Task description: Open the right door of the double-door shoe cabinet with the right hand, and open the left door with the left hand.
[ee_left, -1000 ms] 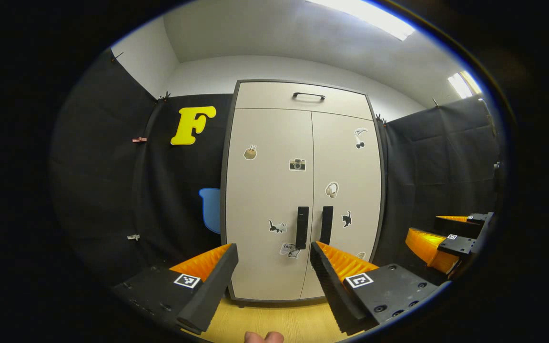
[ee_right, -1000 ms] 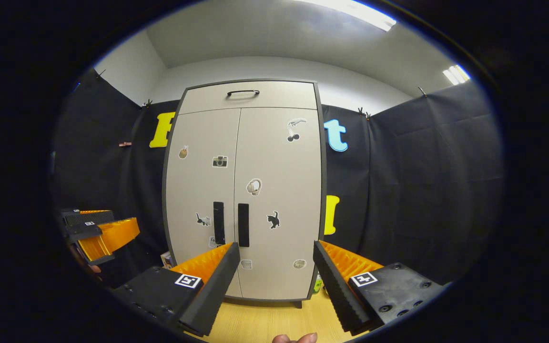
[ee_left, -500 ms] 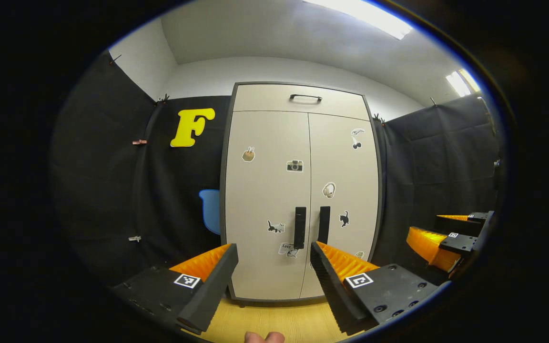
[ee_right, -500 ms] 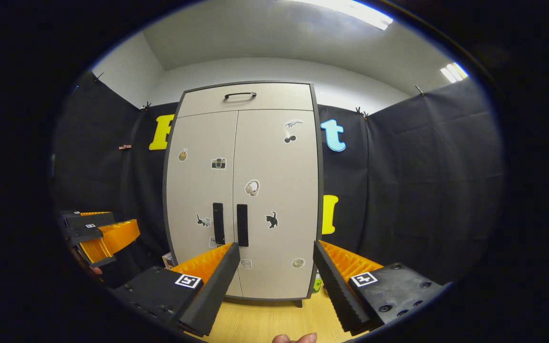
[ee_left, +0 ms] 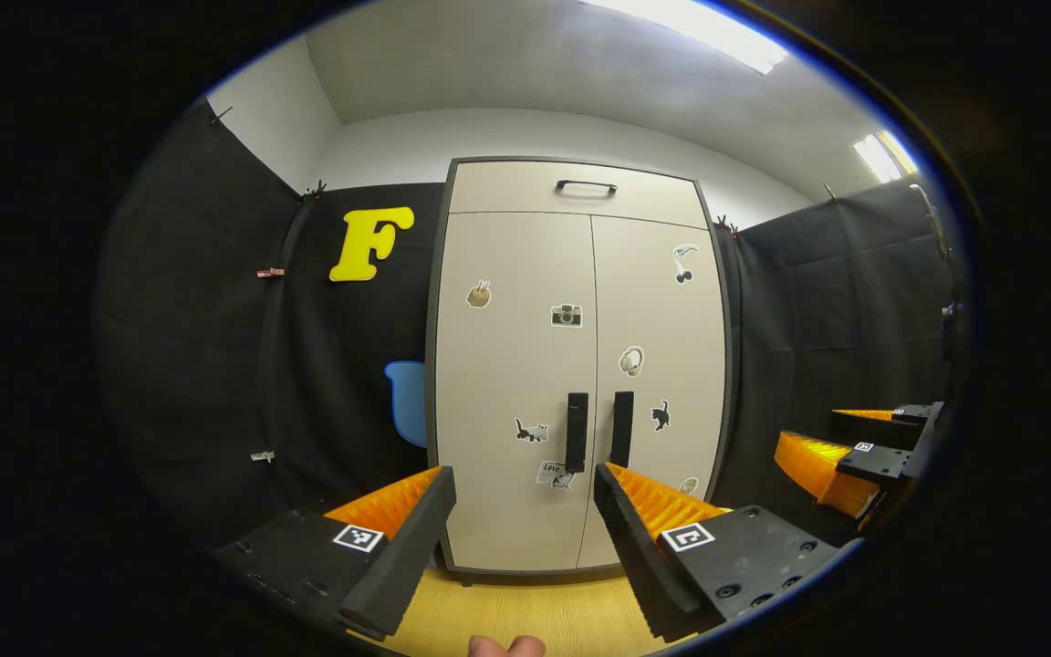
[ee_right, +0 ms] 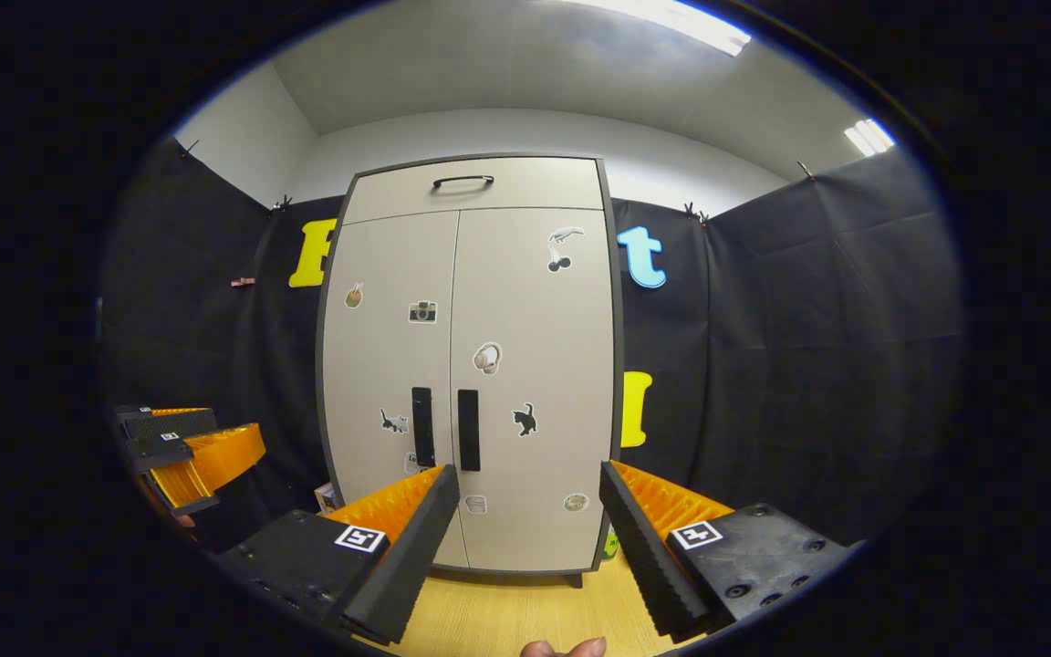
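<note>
Both hand-held grippers are standing released, fingers spread wide and grasping nothing. I am holding the left hand-held gripper (ee_left: 524,520) at the bottom centre of the left gripper view, and the right hand-held gripper (ee_right: 530,516) at the bottom centre of the right gripper view.

The cabinet (ee_left: 580,365) is filling the middle of the left gripper view, well apart from my fingers, with both doors shut. The left door (ee_left: 512,365) and right door (ee_left: 662,347) are meeting at a centre seam, and a drawer (ee_left: 580,187) with a bar pull is sitting above them.

I am judging the doors to be stiff, light flat panels swinging on outer hinges; the faces look smooth and slippery, offering no grip. The places to take hold are the two dark upright handles beside the seam: the left handle (ee_left: 577,432) and the right handle (ee_right: 468,430), low in the frame. They are standing close together, so I am expecting little room between them for a finger. Whether a catch resists, I cannot tell.

The cabinet is resting on a pale wood floor (ee_left: 525,616) at the bottom edge. Black cloth (ee_right: 790,365) is hanging on both sides; a white wall and lit ceiling are showing above.
</note>
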Demonstrator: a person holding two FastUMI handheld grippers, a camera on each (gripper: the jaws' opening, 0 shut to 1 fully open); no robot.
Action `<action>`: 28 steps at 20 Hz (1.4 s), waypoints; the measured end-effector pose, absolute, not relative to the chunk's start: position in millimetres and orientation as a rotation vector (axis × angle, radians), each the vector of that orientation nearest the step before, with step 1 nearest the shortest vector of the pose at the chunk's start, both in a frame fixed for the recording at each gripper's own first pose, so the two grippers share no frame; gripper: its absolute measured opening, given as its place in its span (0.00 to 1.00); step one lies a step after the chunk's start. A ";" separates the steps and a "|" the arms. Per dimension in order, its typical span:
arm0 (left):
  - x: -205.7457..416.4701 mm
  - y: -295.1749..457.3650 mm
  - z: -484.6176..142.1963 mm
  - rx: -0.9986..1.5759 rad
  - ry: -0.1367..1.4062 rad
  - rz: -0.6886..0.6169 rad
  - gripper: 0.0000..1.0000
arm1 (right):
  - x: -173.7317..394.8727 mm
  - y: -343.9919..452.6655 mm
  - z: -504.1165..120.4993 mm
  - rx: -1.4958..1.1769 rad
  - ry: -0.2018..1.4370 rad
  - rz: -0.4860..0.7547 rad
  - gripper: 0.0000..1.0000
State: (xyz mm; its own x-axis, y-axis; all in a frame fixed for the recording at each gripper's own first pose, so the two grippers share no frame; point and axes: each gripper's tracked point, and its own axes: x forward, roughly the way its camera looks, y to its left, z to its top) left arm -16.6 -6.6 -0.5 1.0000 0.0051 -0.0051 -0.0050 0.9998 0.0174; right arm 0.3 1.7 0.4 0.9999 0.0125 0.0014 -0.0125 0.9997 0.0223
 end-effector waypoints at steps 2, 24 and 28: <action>-16.5 -7.0 -2.0 0.017 0.010 0.004 0.95 | 1.4 3.0 2.8 0.016 -0.018 0.018 0.97; -8.4 16.5 -18.3 0.005 0.039 0.035 0.95 | 40.7 32.9 -33.7 -0.014 0.056 0.107 0.96; -4.2 24.3 -25.8 -0.005 0.056 0.048 0.95 | 55.5 40.0 -40.1 -0.002 0.071 0.103 0.79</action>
State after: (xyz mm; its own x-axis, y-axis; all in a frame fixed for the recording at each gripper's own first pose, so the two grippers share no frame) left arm -4.2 24.3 -25.8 0.9973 0.0481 -0.0560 -0.0484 0.9988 -0.0038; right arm 55.5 40.0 -40.1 0.9922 0.1022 -0.0709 -0.1024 0.9947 0.0014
